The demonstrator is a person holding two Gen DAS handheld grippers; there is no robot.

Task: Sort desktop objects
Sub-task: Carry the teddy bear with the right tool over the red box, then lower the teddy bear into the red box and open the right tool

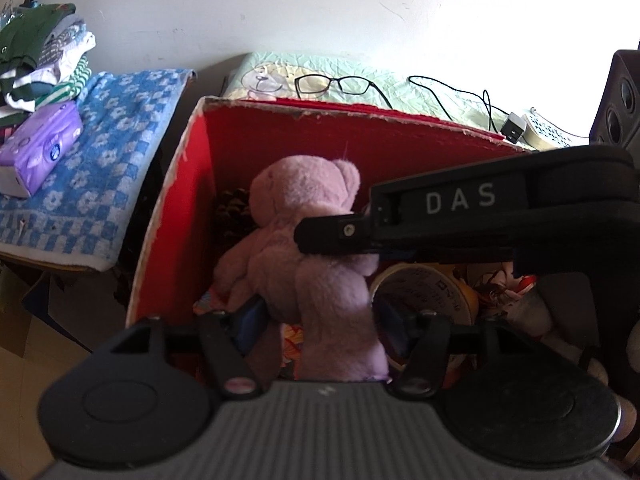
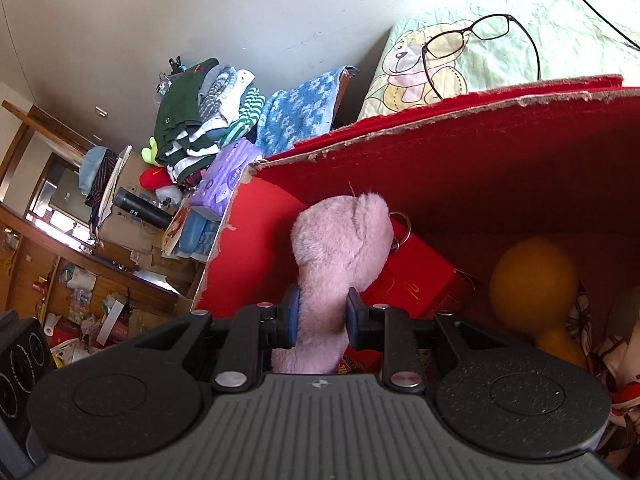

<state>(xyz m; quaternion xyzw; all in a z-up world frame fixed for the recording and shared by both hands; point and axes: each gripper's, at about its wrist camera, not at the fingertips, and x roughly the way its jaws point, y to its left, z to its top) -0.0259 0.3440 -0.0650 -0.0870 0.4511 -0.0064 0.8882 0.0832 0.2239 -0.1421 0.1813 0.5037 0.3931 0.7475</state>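
A pink plush bear (image 1: 304, 200) hangs upright inside the red cardboard box (image 1: 180, 208). In the left wrist view one of its legs passes between the jaws of my left gripper (image 1: 318, 314), whose pads stand slightly apart from the plush, so it is open. The right gripper's black finger (image 1: 320, 236) reaches in from the right and touches the bear's middle. In the right wrist view my right gripper (image 2: 322, 316) is shut on the pink plush bear (image 2: 340, 248), both blue pads pressing into its fur, above the box (image 2: 480, 160).
The box also holds a pine cone (image 1: 234, 212), a paper cup (image 1: 424, 288), a small red carton (image 2: 416, 280) and a yellow gourd-shaped thing (image 2: 532, 280). Behind it lie glasses (image 1: 336, 84) on a pale green cover. A tissue pack (image 1: 40, 148), blue towel (image 1: 112, 152) and folded clothes (image 1: 40, 60) sit left.
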